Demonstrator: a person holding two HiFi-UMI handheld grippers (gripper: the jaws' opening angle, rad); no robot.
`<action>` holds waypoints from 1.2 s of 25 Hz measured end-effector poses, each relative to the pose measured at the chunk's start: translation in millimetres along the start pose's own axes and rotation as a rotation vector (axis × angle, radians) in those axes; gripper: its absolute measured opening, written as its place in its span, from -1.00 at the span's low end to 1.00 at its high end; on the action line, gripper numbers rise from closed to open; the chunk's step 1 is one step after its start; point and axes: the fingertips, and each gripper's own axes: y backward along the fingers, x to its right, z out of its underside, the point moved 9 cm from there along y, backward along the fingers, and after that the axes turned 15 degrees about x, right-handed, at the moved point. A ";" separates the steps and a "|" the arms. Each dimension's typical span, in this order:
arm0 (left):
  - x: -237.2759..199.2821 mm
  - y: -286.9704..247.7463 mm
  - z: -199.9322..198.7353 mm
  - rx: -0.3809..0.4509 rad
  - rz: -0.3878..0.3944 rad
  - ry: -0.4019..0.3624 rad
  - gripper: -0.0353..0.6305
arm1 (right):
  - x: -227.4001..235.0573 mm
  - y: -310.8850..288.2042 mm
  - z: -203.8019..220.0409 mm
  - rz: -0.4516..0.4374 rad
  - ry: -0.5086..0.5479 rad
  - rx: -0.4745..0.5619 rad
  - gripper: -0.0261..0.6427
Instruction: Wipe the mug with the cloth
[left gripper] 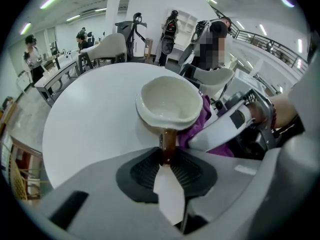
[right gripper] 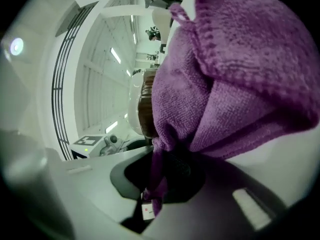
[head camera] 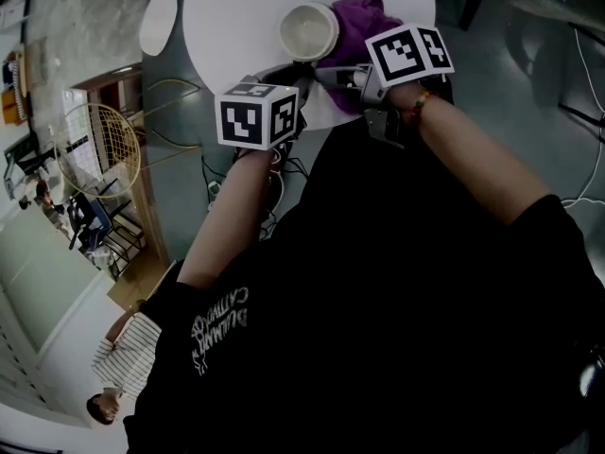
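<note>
1. A bunched purple cloth (right gripper: 235, 84) pressed against the right side of the mug (left gripper: 169, 104) and hid most of that side in the right gripper view
2. The right gripper (right gripper: 159, 166) reached in from the mug's right, its jaws clamped together on a fold of the cloth
3. The left gripper (left gripper: 167, 156) came in from the near side of the mug, its jaws closed on the mug's brown handle (left gripper: 168, 143)
4. Well left of the mug, off the round white table (head camera: 227, 26), lay a white oval object (head camera: 158, 23); cables (head camera: 274, 173) trailed on the floor on the mug's near side
5. The mug was cream-white inside with a thick pale rim, its mouth turned up; a brown band showed on its outside beside the cloth
6. The mug sat over the near part of the table; whether it rested on the top or hung just above could not be told
7. Left of the mug and beyond it the tabletop lay bare; the table's near edge ran close by the mug
</note>
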 end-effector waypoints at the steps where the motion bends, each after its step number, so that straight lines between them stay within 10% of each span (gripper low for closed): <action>1: 0.5 1.0 -1.5 0.006 -0.001 0.001 -0.69 | -0.3 1.2 -0.5 -0.015 -0.035 0.019 -0.86; 30: -4.1 10.0 2.0 0.003 0.006 -0.111 -0.69 | 3.0 12.5 2.1 -0.014 -0.287 0.080 -0.86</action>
